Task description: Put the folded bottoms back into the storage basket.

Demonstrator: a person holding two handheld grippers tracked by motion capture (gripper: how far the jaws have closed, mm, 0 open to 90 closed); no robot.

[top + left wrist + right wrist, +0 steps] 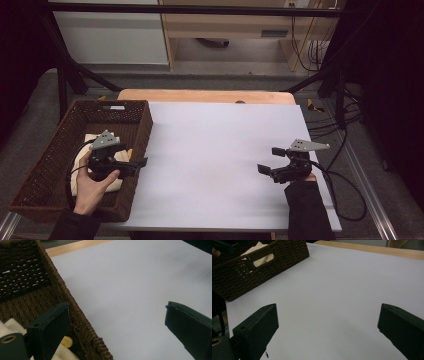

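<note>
Left claw (131, 164) spread wide over the wicker basket's (145, 131) 3 o'clock rim, right claw (272, 161) spread too, empty, over the white bench sheet (215, 150).

**A:** quick rundown of the table? where's everything sitting

**B:** basket (142, 131) is on the left end of the table (200, 95), partly on the sheet (220, 150) that covers most of the top. A folded cloth (95, 140) lies inside the basket, toward the near half.

**A:** and the grippers?

**B:** left gripper (134, 166) is over the basket's right wall, one jaw inside, one out over the sheet. right gripper (271, 160) is well apart from it, over the sheet near its right edge.
</note>
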